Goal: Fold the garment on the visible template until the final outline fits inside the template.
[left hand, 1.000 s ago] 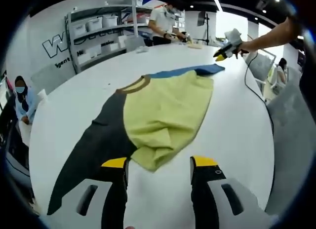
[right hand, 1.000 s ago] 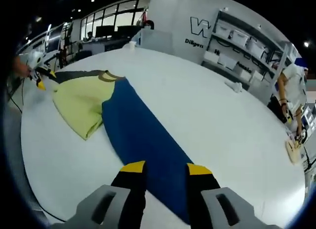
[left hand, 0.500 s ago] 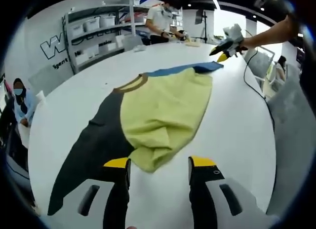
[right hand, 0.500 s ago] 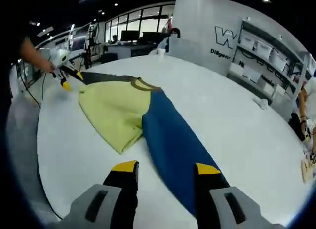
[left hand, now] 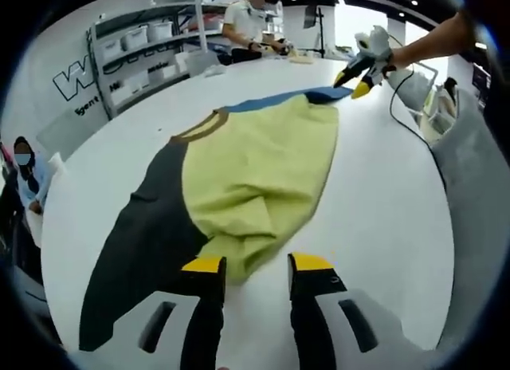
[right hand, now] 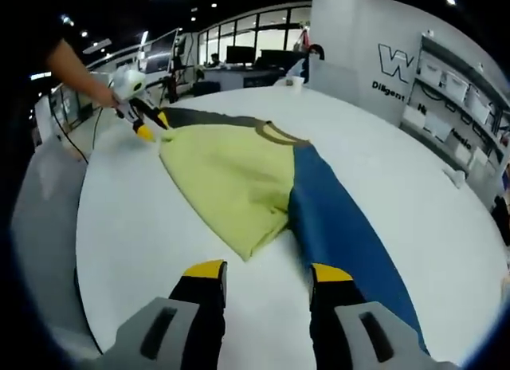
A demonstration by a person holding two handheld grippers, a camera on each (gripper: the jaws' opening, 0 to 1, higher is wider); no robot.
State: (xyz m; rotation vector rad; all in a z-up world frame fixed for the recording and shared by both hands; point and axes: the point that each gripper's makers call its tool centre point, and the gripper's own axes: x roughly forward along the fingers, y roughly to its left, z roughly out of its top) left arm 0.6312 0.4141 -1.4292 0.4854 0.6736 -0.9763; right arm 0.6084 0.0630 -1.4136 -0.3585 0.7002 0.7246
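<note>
Left gripper [left hand: 255,263] hovers low over the white surface [left hand: 382,202], jaws parted and gripping nothing, its yellow tips right at the near bunched corner of the garment [left hand: 255,179]. From that camera, the garment lies spread flat: a black sleeve [left hand: 139,242] runs down the left, the yellow-green body fills the middle, a brown collar [left hand: 203,127] sits at the far left edge, and a blue sleeve [left hand: 279,101] stretches away at the far side. Far right, the other gripper [left hand: 360,67] comes in, held by a hand, tips just at the blue sleeve's end. Shelves with bins [left hand: 147,43] stand at the far left, a person works at the back, and another sits at the left edge.

Over to the right gripper view: the left gripper [right hand: 143,119] is at the far left, near the garment's [right hand: 231,175] black end. Yellow body in the middle, blue sleeve [right hand: 347,226] running near and right. Right gripper [right hand: 260,269] is open too, empty, poised above the surface [right hand: 135,250] just short of the garment's near yellow corner.
</note>
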